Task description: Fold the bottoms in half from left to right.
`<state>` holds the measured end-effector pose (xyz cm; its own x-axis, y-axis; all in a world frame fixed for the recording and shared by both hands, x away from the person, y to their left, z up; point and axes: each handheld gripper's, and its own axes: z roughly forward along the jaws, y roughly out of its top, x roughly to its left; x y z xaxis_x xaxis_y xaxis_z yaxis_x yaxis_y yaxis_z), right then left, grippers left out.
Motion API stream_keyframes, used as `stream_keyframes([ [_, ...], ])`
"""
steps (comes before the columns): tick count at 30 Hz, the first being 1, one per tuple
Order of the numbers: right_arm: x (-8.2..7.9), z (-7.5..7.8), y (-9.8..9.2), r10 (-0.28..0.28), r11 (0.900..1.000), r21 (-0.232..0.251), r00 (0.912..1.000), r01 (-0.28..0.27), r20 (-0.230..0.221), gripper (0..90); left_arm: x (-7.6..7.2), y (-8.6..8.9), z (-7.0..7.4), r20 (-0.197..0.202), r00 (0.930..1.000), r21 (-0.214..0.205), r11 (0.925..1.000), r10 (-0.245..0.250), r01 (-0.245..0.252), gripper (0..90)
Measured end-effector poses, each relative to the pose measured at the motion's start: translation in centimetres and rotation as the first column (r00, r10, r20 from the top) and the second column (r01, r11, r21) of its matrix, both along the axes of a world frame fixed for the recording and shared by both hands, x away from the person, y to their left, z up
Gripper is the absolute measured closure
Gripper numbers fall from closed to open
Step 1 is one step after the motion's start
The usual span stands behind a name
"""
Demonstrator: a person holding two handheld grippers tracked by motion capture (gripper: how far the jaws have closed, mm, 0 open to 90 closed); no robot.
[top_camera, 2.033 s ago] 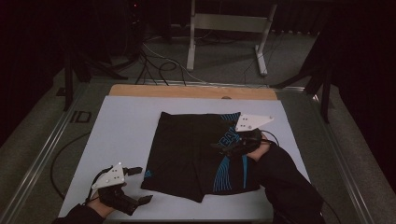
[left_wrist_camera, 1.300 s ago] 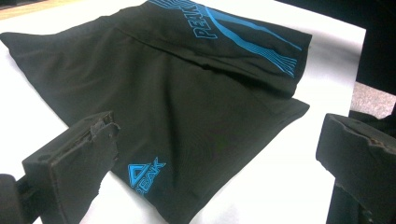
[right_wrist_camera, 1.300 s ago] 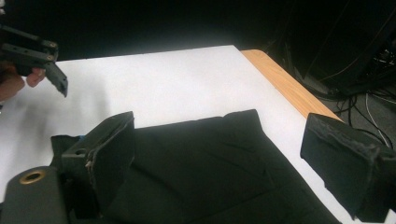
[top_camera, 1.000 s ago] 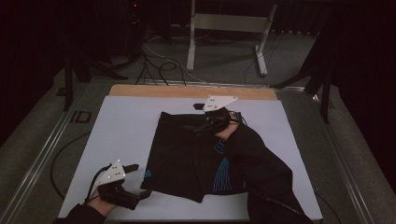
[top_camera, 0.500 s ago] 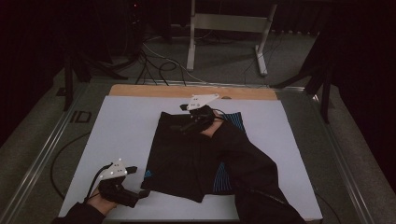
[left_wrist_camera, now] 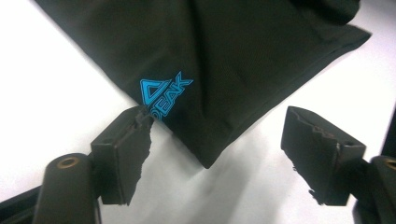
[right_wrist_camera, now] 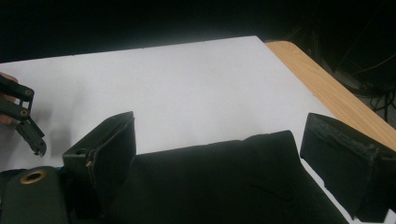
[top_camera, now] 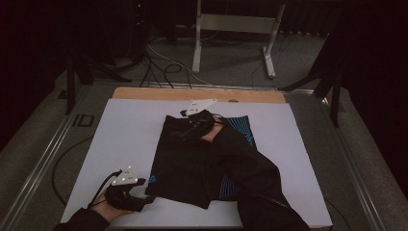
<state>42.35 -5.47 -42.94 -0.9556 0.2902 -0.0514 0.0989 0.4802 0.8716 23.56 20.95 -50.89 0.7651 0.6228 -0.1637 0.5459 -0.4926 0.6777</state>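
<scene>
Black shorts lie flat mid-table so I can fold them. Left gripper, jaws just narrowing, brackets the near corner unpinched; right gripper hovers agape over the far hem.

White table cover over a wooden top — cables, metal stand behind.
</scene>
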Motion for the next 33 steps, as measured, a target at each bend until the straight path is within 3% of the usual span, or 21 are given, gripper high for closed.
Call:
stream_keyframes([
  [5, 0.4, -0.5, 0.3, -0.002, 0.9999, -0.014, 1.0000, 0.002, -0.008, 10.7, 0.1, -0.5, -0.2, 0.011, 0.9999, 0.044, 0.9990, -0.008, 0.008, 35.8],
  [9, 0.9, -1.1, 0.5, -0.004, 0.9996, -0.027, 0.9998, 0.003, -0.017, 10.7, 0.3, -0.5, -0.4, 0.006, 0.9993, 0.054, 0.9979, -0.036, 0.036, 45.0],
  [11, 1.0, -1.2, 0.6, -0.005, 0.9996, -0.029, 0.9998, 0.004, -0.021, 10.7, 0.4, -0.6, -0.4, 0.004, 0.9996, 0.054, 0.9982, -0.026, 0.026, 45.8],
  [14, 1.3, -1.6, 1.0, -0.008, 0.9994, -0.035, 0.9996, 0.007, -0.026, 10.7, 0.6, -0.7, -0.4, 0.013, 0.9997, 0.068, 0.9975, -0.021, 0.020, 56.0],
  [20, 1.4, -1.8, 1.7, 0.006, 0.9995, -0.030, 0.9996, -0.006, -0.027, 10.7, 0.4, -1.2, -0.4, 0.053, 0.9971, 0.131, 0.9902, -0.054, 0.047, 58.6],
  [22, 1.4, -1.8, 1.9, 0.005, 0.9996, -0.029, 0.9997, -0.006, -0.024, 10.7, 0.4, -1.2, -0.4, 0.051, 0.9976, 0.133, 0.9903, -0.047, 0.040, 61.2],
  [28, 1.5, -1.6, 2.5, 0.001, 1.0000, -0.005, 0.9999, -0.001, -0.013, 13.0, 0.6, -1.1, -0.3, 0.040, 0.9989, 0.105, 0.9942, -0.025, 0.021, 81.6],
  [33, 1.8, -1.7, 3.0, 0.013, 0.9995, -0.028, 0.9999, -0.013, -0.010, 13.0, 0.2, -1.2, 0.3, 0.051, 0.9983, 0.095, 0.9952, -0.029, 0.024, 84.7],
])
